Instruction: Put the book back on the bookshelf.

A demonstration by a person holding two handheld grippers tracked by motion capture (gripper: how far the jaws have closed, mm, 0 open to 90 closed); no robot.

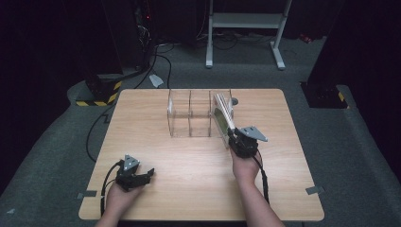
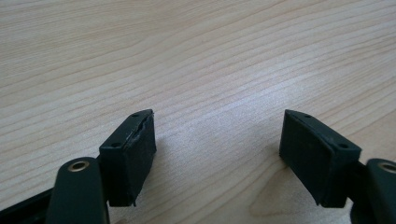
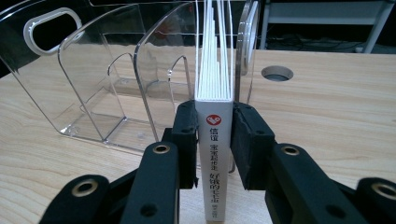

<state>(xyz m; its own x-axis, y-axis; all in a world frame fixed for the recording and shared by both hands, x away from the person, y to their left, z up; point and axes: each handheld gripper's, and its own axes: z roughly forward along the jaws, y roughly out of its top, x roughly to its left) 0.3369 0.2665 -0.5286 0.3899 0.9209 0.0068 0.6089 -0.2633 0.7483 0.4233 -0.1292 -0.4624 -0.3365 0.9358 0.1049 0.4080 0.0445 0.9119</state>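
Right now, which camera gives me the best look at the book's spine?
The right gripper view: the book stands upright with its spine facing the camera, lettering visible, clamped by the right gripper at the clear rack. The high view shows it small and tilted. The left gripper view faces the table.

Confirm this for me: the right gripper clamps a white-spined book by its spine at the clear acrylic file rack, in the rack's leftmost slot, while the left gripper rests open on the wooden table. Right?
Not quite. The white-spined book stands in the rightmost slot of the clear acrylic file rack, as the high view shows. The rest holds: the right gripper clamps its spine, and the left gripper rests open on the wooden table.
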